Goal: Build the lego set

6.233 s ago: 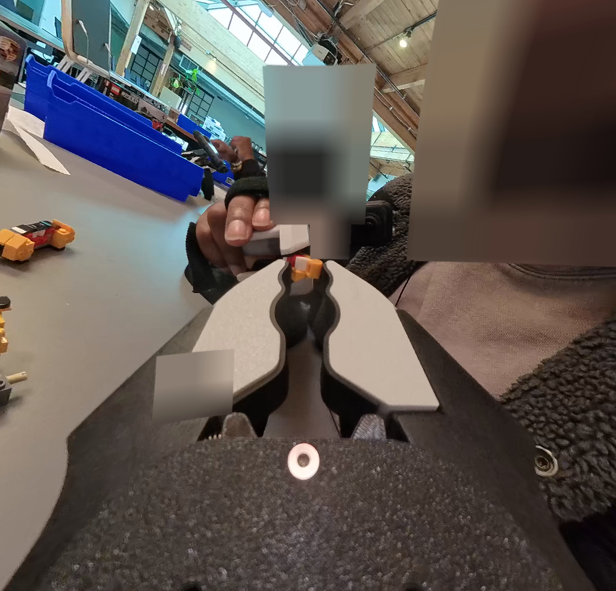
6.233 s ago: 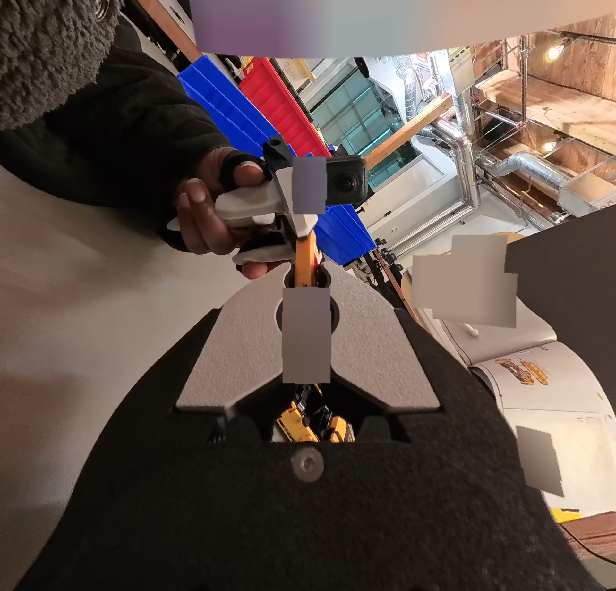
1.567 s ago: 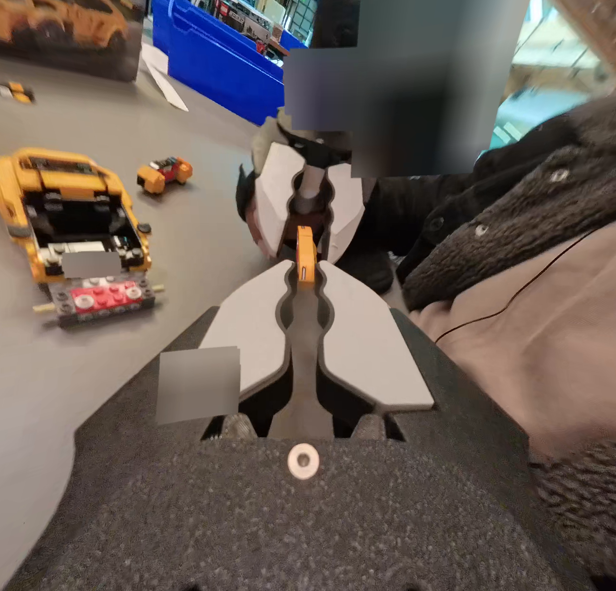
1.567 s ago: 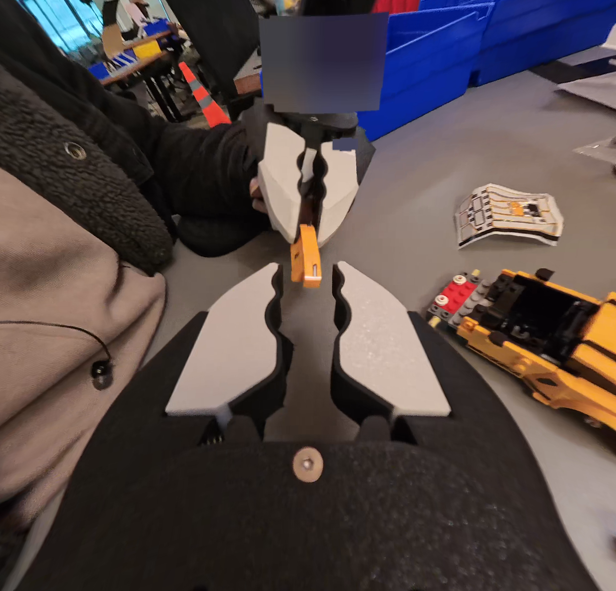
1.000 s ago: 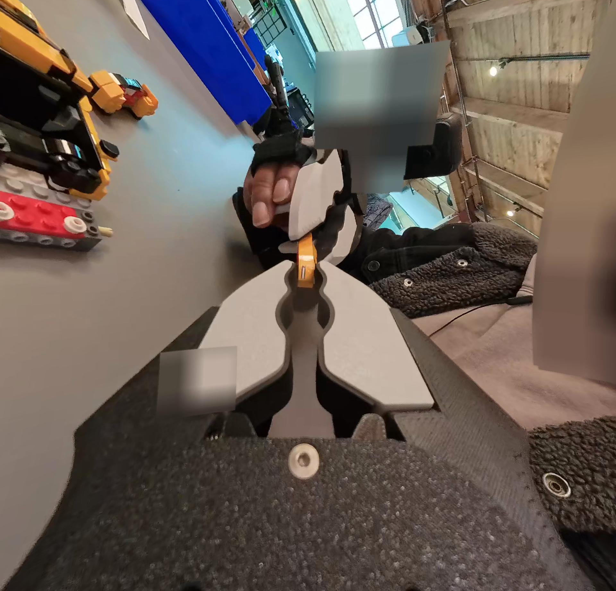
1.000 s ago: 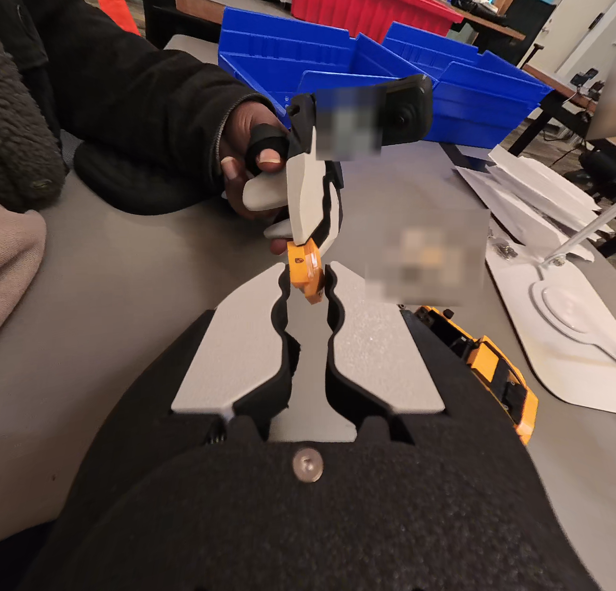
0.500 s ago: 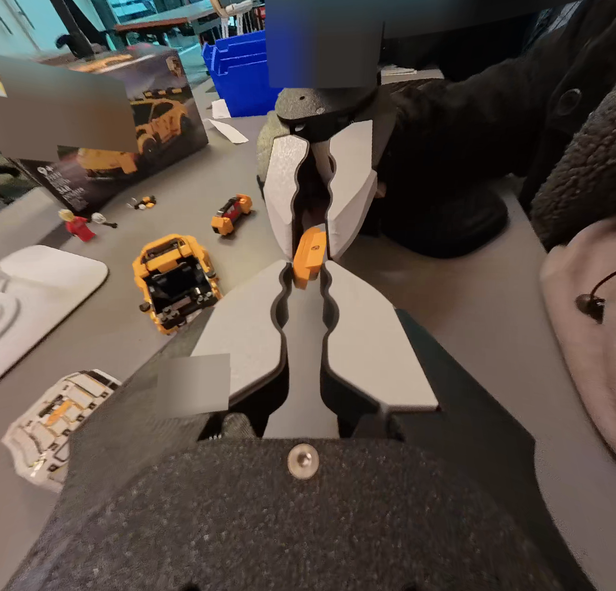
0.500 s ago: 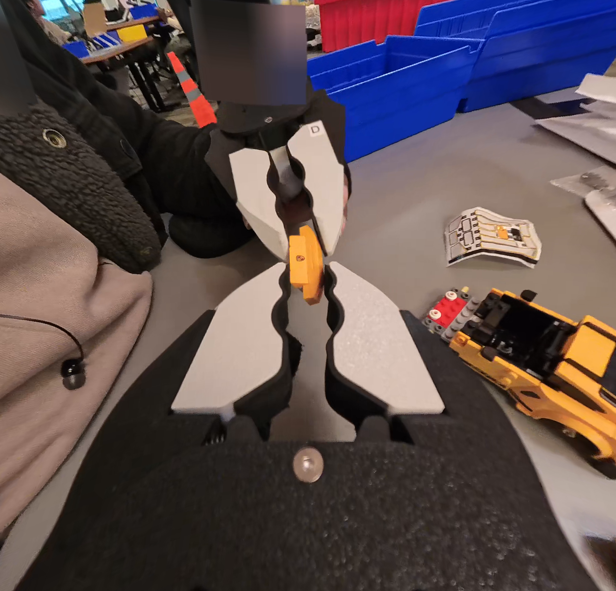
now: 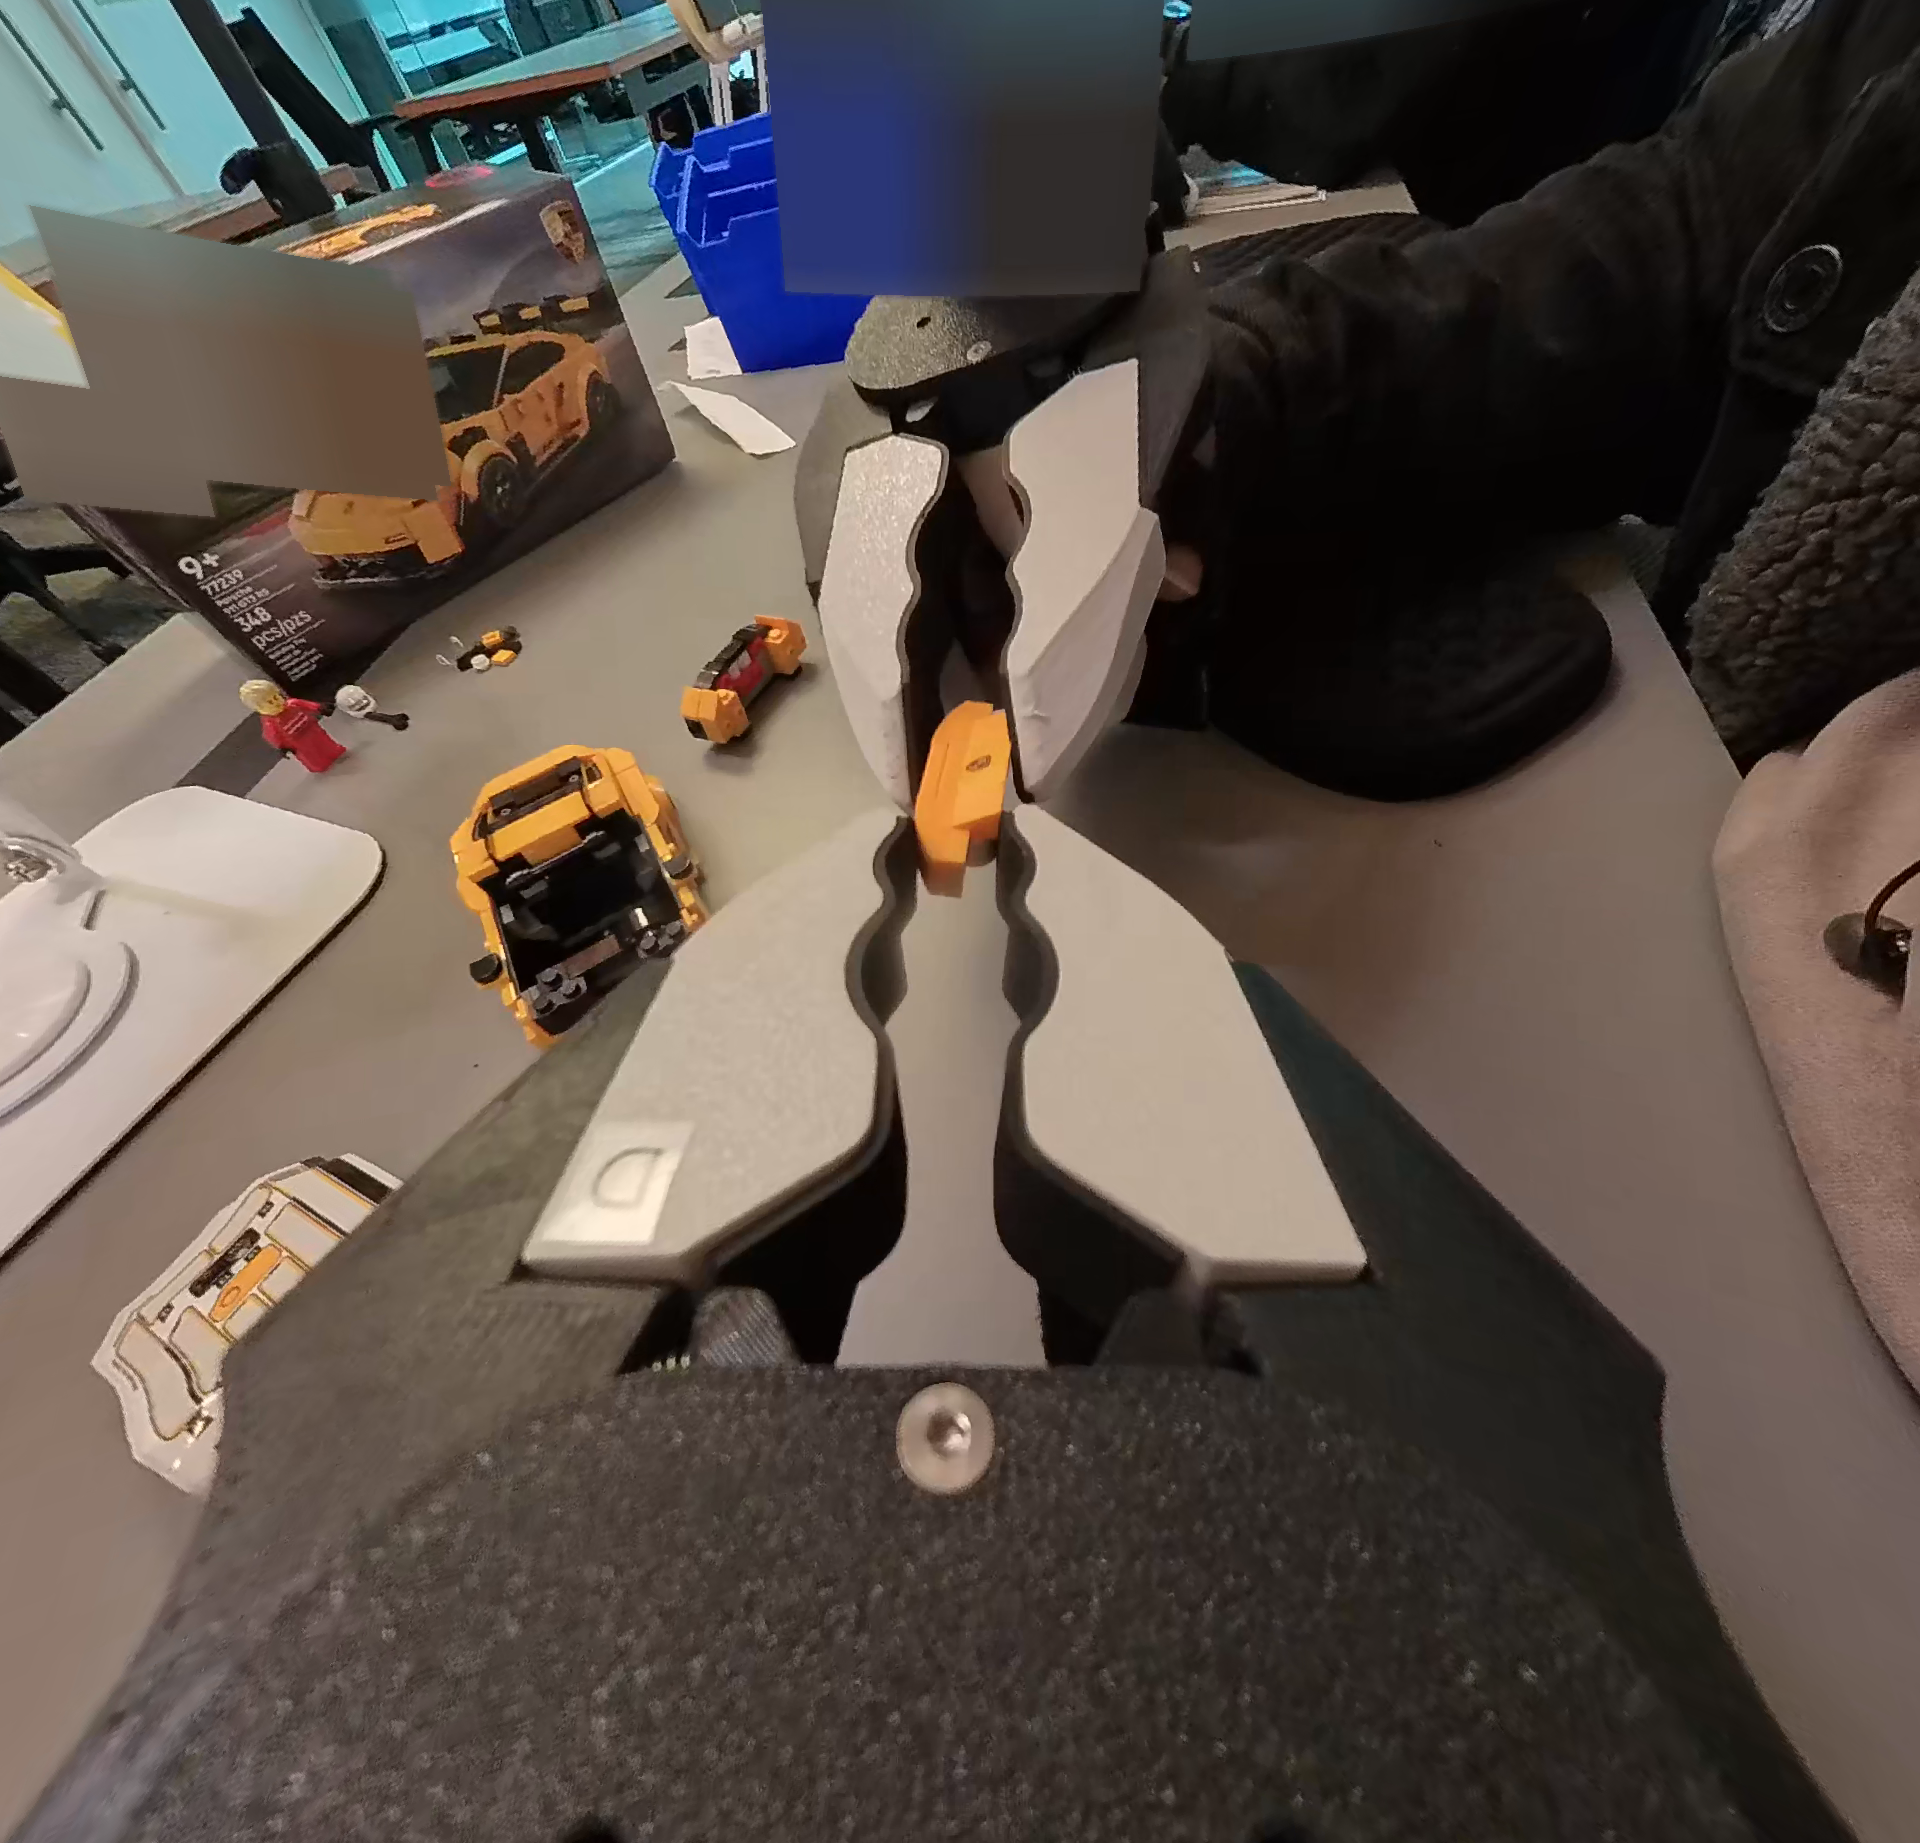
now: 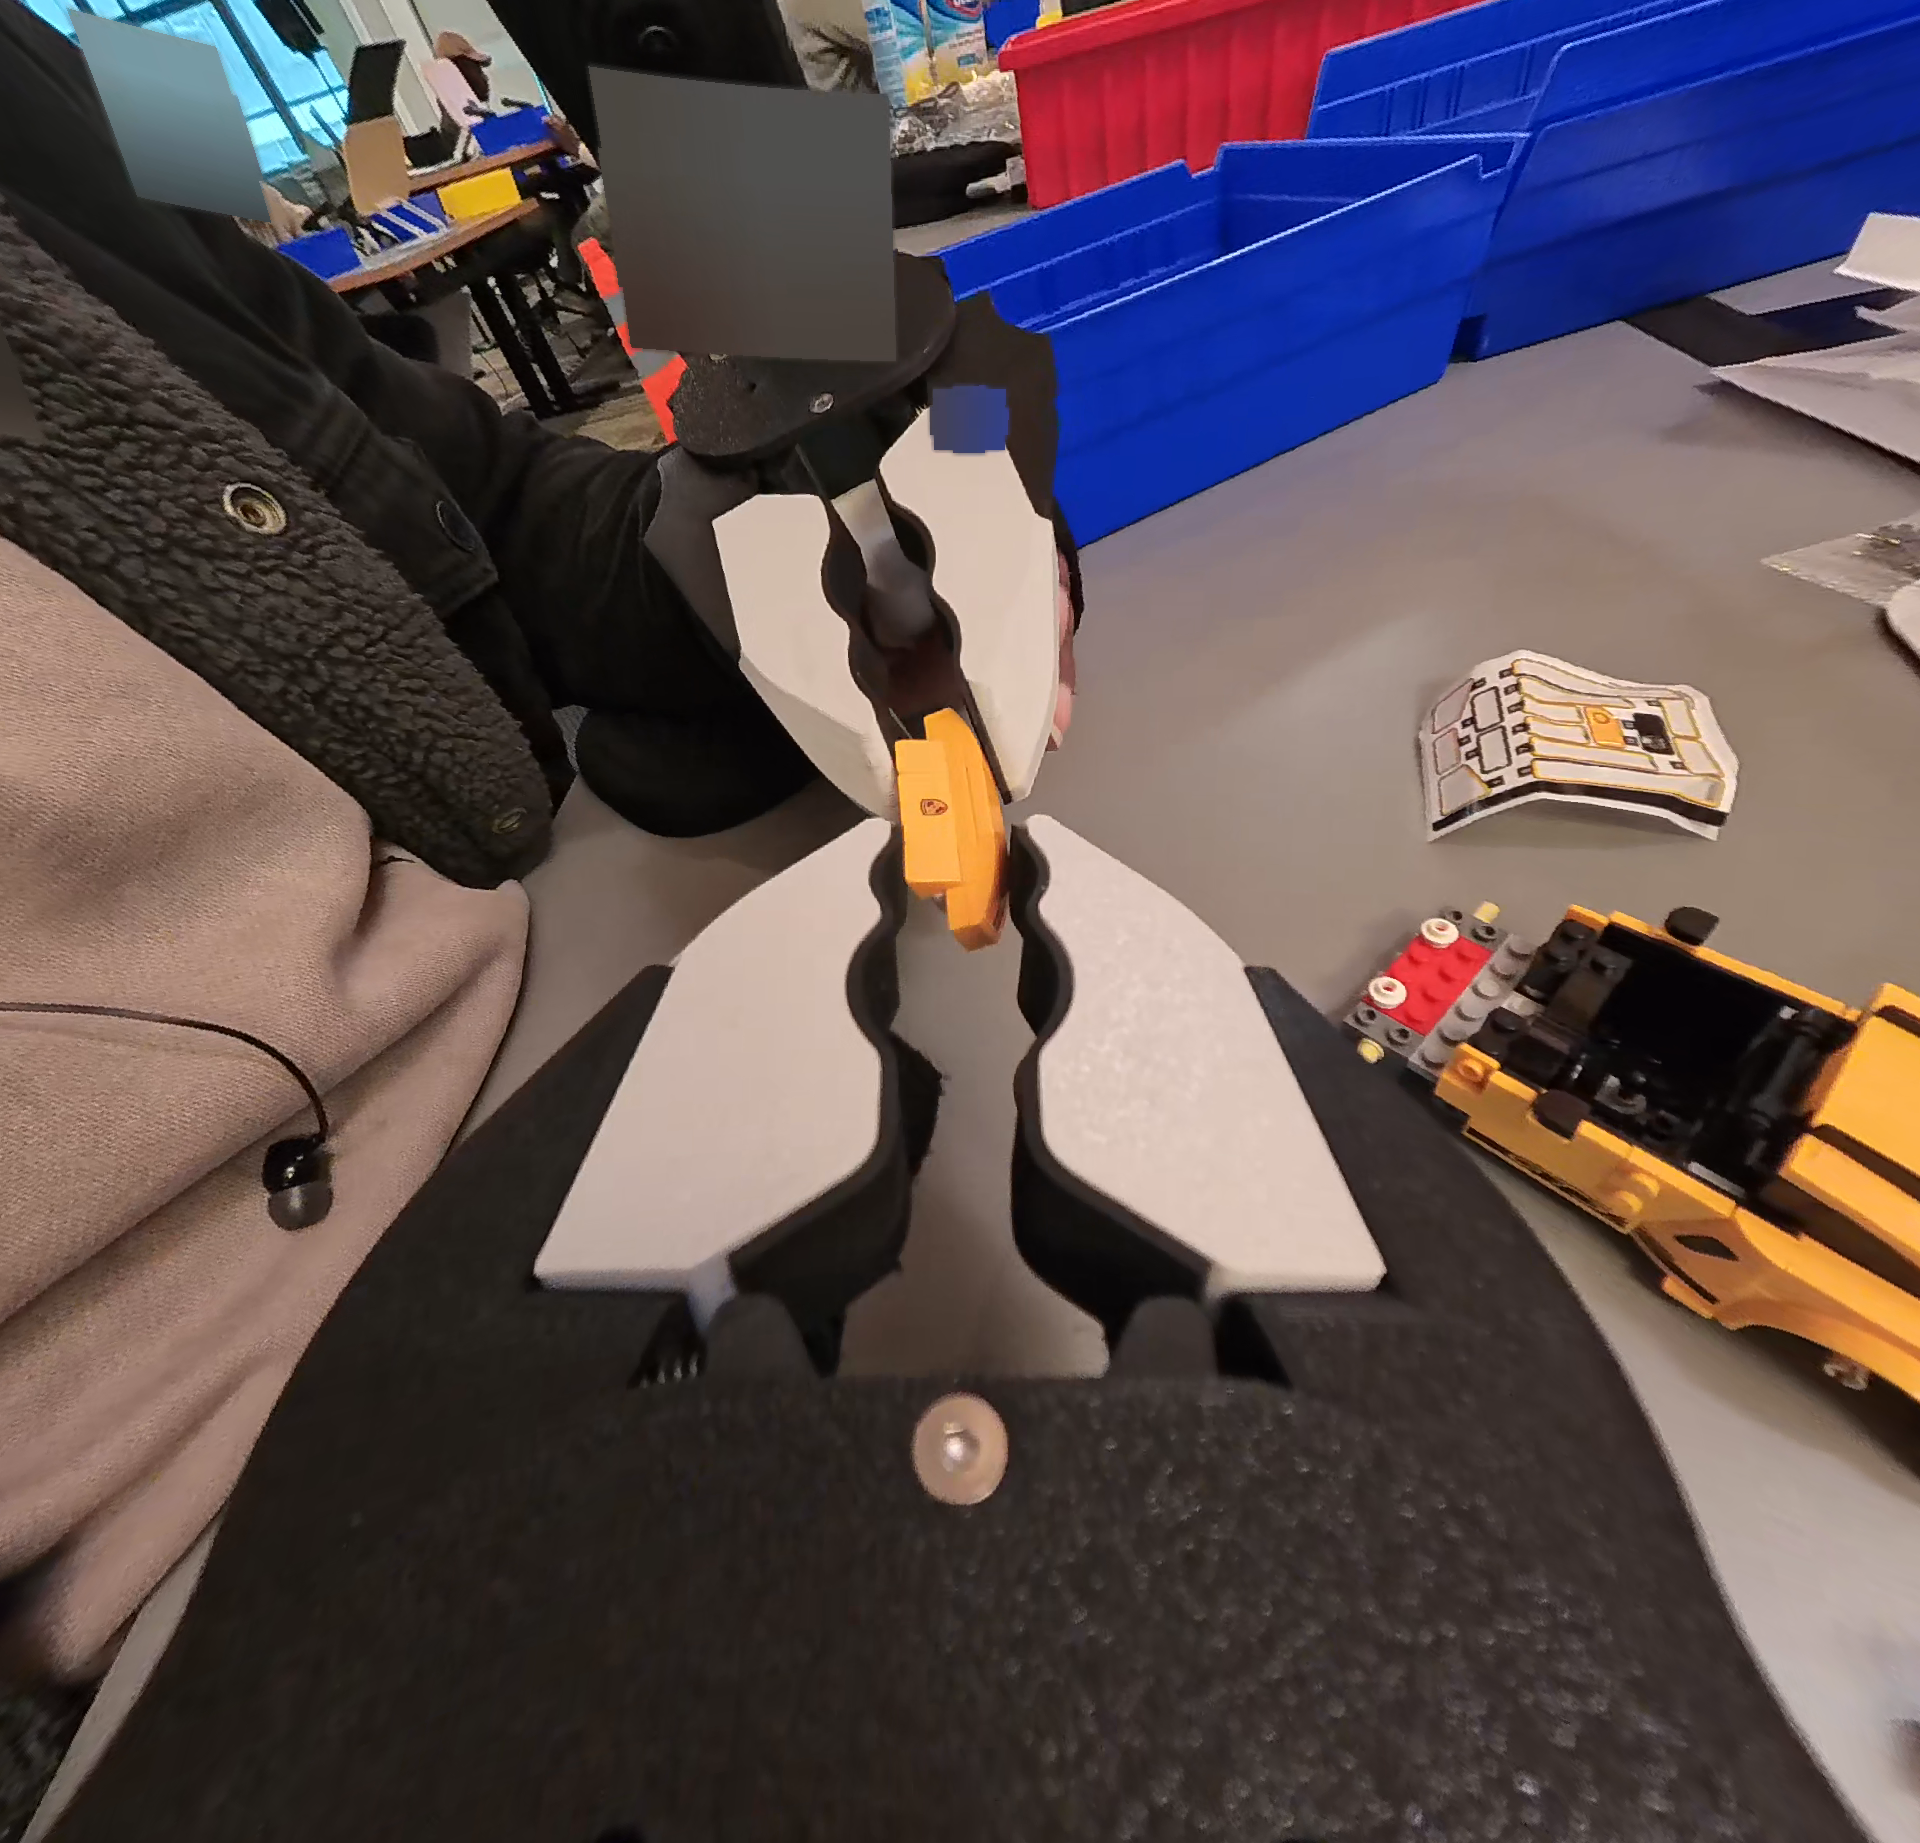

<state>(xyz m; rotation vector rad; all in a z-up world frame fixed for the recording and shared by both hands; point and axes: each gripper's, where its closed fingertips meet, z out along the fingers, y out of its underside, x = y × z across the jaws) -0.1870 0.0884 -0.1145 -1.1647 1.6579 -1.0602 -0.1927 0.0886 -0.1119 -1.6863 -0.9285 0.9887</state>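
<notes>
A small orange lego piece [image 9: 961, 791] is held above the grey table [image 9: 1299, 910], pinched between the tips of both grippers, which meet tip to tip. My left gripper [image 9: 948, 843] is shut on its near end. The right gripper's fingers [image 9: 1081, 588] come from the far side and clamp the piece's other end. In the right wrist view my right gripper [image 10: 954, 858] is shut on the same orange piece [image 10: 951, 832], with the left gripper's fingers [image 10: 800, 650] clamping it from above. The partly built yellow car [image 9: 577, 879] stands on the table, also in the right wrist view [image 10: 1662, 1097].
A small orange and red sub-assembly [image 9: 743, 676], a red minifigure [image 9: 296, 723], tiny loose parts [image 9: 488, 647] and the set's box [image 9: 499, 411] lie beyond the car. A sticker sheet [image 10: 1569, 744], a white plate [image 9: 156, 920] and blue bins [image 10: 1351, 235] ring the table. A person's coat [image 10: 208, 858] is close. Both grippers' tips are close together, under 4 cm apart. From either gripper's tips it is about 35 cm to the white plate [image 9: 156, 920].
Both grippers have rolled together from a tilted pose to level, keeping the orange piece pinched between them. It now hangs closer to the table by the car.
</notes>
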